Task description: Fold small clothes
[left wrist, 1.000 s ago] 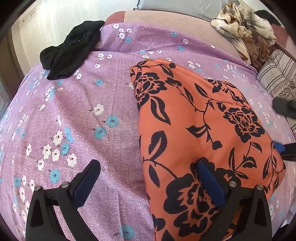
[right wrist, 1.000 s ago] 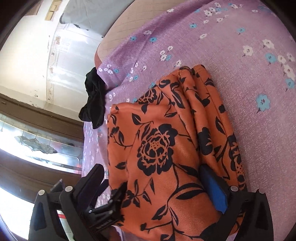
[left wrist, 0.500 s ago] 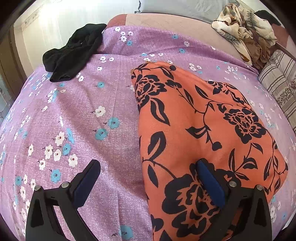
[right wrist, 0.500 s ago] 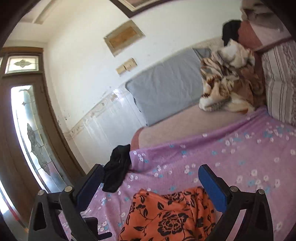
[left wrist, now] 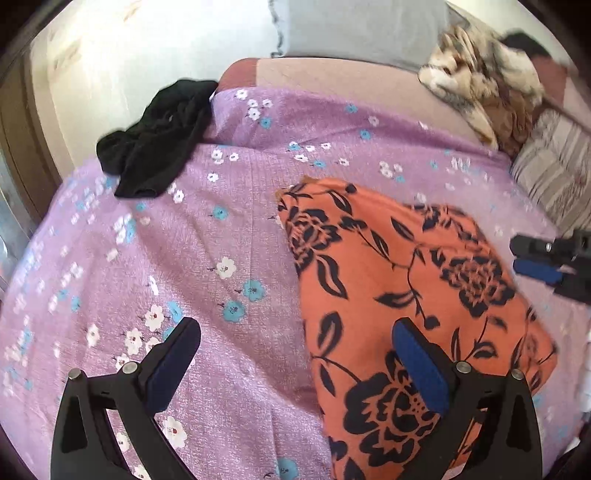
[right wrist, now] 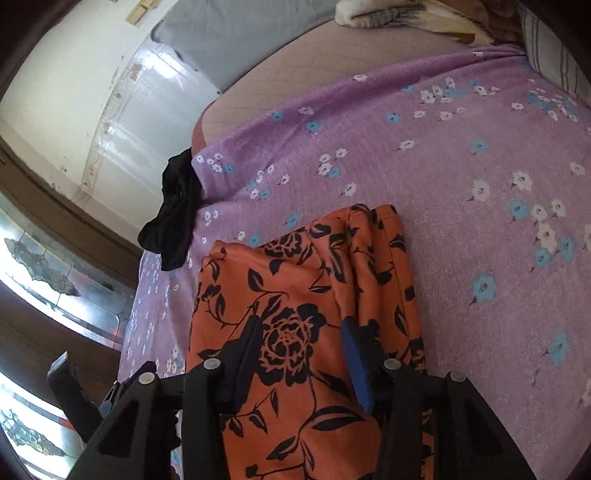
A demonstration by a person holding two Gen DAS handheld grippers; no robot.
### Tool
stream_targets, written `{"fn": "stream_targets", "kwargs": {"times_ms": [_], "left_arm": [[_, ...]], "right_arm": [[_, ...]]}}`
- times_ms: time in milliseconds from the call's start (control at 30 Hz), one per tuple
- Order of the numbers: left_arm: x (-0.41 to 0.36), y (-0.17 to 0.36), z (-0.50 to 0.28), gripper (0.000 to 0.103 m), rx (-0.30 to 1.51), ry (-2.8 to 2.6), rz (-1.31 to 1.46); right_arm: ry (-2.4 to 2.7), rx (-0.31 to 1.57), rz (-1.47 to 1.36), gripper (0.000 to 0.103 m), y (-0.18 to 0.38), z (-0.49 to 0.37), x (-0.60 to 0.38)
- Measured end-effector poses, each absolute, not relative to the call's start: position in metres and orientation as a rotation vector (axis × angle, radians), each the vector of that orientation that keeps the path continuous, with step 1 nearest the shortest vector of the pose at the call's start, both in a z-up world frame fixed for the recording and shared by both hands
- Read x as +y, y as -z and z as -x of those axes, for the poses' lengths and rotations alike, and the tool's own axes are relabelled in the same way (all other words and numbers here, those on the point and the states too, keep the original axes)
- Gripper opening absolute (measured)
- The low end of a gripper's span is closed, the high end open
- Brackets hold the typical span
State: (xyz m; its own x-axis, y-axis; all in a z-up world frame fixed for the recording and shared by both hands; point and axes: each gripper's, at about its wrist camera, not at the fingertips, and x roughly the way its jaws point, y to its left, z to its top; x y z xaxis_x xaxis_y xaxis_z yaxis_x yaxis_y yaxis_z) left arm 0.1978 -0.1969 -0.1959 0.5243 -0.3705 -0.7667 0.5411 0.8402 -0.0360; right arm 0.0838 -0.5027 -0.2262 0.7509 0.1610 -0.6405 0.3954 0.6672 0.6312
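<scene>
An orange cloth with black flowers lies folded on the purple flowered bedsheet. My left gripper is open above the cloth's left edge, its right finger over the cloth. My right gripper hovers low over the same cloth, its jaws narrowed to a small gap with cloth showing between them; whether it grips is unclear. The right gripper also shows at the right edge of the left wrist view.
A black garment lies bunched at the far left corner of the bed. A grey pillow, a crumpled beige patterned cloth and a striped pillow sit at the head. A door with glass panes is to the left.
My right gripper swung up toward the wall, then came back down over the orange cloth with its jaws much narrower. My left gripper pulled back and up a little and stayed open.
</scene>
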Motion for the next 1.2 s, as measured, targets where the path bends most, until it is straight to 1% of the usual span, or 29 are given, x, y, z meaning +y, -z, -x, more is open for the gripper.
{"fn": "stream_targets", "kwargs": {"times_ms": [33,67,100,200,333,433,533,600,767,867,933,967,1000,1033,1100,1167,1200], "left_arm": [[-0.189,0.196,-0.207,0.103,0.904,0.580,-0.159],[-0.183,0.200,-0.218,0.103,0.970,0.625,-0.099],[-0.178,0.205,-0.229,0.103,1.039,0.669,-0.043],[-0.169,0.222,-0.246,0.103,1.163,0.724,0.075],[-0.177,0.241,-0.248,0.103,1.264,0.801,0.153],[-0.193,0.248,-0.235,0.103,1.279,0.830,0.101],[-0.204,0.246,-0.226,0.103,1.250,0.840,0.046],[-0.209,0.248,-0.222,0.103,1.254,0.871,0.047],[-0.223,0.248,-0.215,0.103,1.236,0.913,0.043],[-0.229,0.250,-0.216,0.103,1.237,0.935,0.086],[-0.231,0.251,-0.215,0.102,1.220,0.921,0.085],[-0.232,0.250,-0.214,0.097,1.208,0.911,0.076],[-0.233,0.250,-0.212,0.092,1.193,0.890,0.058],[-0.236,0.249,-0.212,0.082,1.183,0.874,0.043],[-0.234,0.246,-0.211,0.075,1.173,0.869,0.040],[-0.230,0.241,-0.212,0.065,1.163,0.863,0.036],[-0.230,0.238,-0.211,0.063,1.155,0.863,0.034]], "right_arm": [[0.147,0.717,-0.872,0.049,0.227,-0.080,-0.514],[0.141,0.717,-0.893,0.060,0.228,-0.076,-0.523],[0.138,0.716,-0.916,0.069,0.231,-0.073,-0.532],[0.120,0.754,-1.009,0.070,0.249,-0.067,-0.551],[0.072,0.830,-1.077,0.070,0.274,-0.073,-0.557],[0.021,0.850,-1.107,0.070,0.289,-0.077,-0.556],[-0.037,0.829,-1.123,0.074,0.296,-0.079,-0.555],[-0.085,0.808,-1.121,0.079,0.297,-0.081,-0.553],[-0.143,0.785,-1.046,0.079,0.294,-0.092,-0.530],[-0.151,0.798,-0.949,0.078,0.291,-0.105,-0.505],[-0.151,0.808,-0.917,0.068,0.290,-0.109,-0.494],[-0.134,0.820,-0.904,0.056,0.290,-0.110,-0.490],[-0.113,0.822,-0.891,0.053,0.289,-0.110,-0.487],[-0.095,0.822,-0.874,0.051,0.286,-0.110,-0.485],[-0.064,0.814,-0.797,0.045,0.274,-0.109,-0.477],[-0.037,0.806,-0.720,0.043,0.263,-0.110,-0.467],[-0.026,0.800,-0.689,0.043,0.258,-0.109,-0.463]]}}
